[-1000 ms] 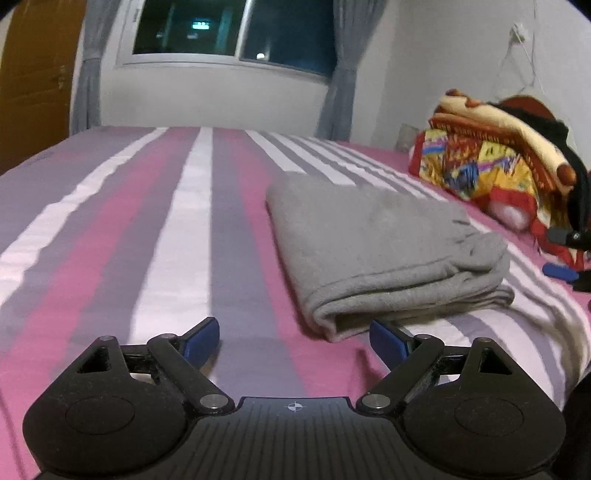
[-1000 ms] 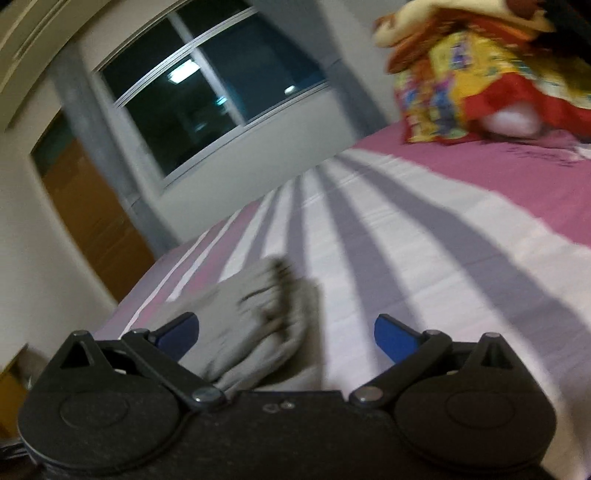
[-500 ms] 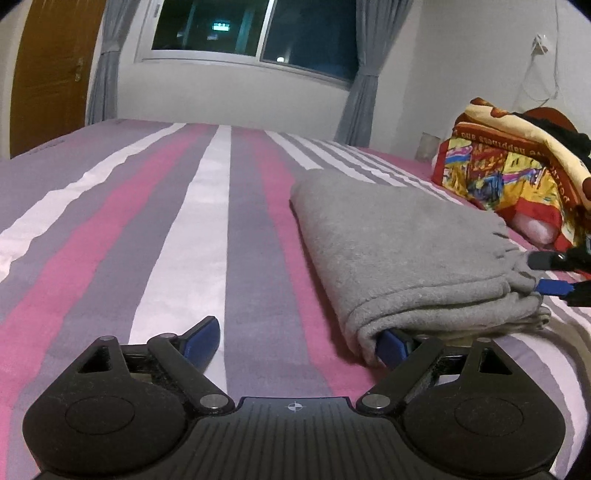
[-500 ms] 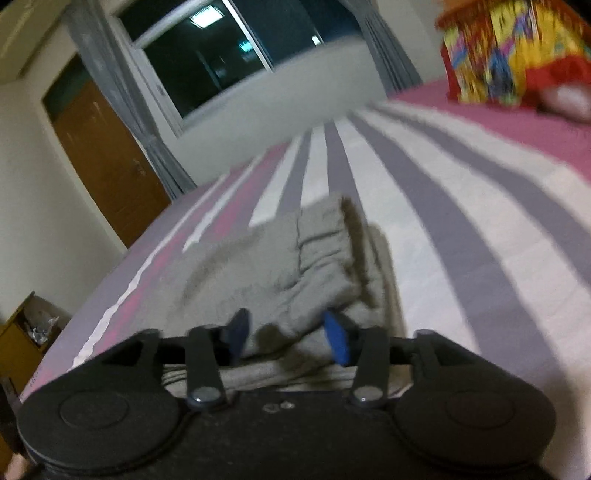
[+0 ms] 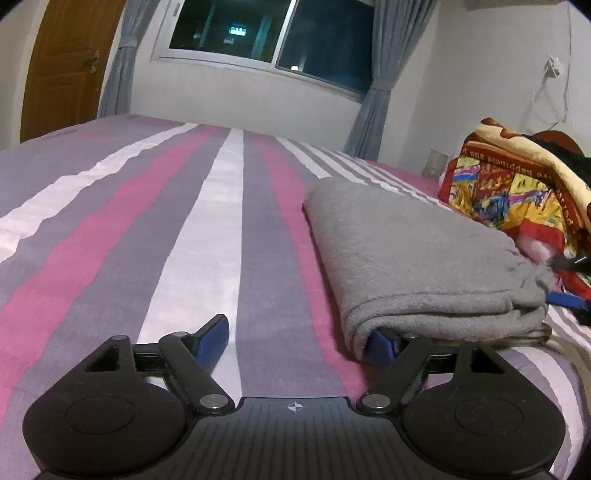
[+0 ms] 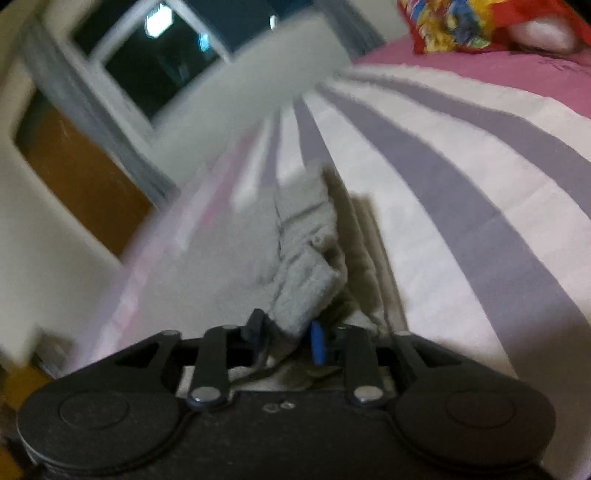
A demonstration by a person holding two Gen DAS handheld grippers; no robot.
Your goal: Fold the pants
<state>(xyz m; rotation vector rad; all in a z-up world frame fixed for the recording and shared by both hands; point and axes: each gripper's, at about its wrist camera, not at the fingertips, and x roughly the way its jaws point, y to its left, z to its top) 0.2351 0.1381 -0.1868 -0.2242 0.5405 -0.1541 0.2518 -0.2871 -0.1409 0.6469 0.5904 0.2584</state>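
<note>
I've got the gray pants [image 5: 410,258] folded on the bed [image 5: 147,236], long axis running away from me. My left claw [image 5: 301,339] closes in, still apart, 1 finger tucked under their near-left corner; right claw [image 6: 286,338] clamps their near-right end.

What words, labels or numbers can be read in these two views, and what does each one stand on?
"happiness and": printed upside down on the red border of the colourful blanket; the letters around it are cut off or too small to read.
Lit sign outside the window: too small to read.
Faint print on the pink part of the bed sheet: too blurred to read.
Gray pants: no text visible.
</note>
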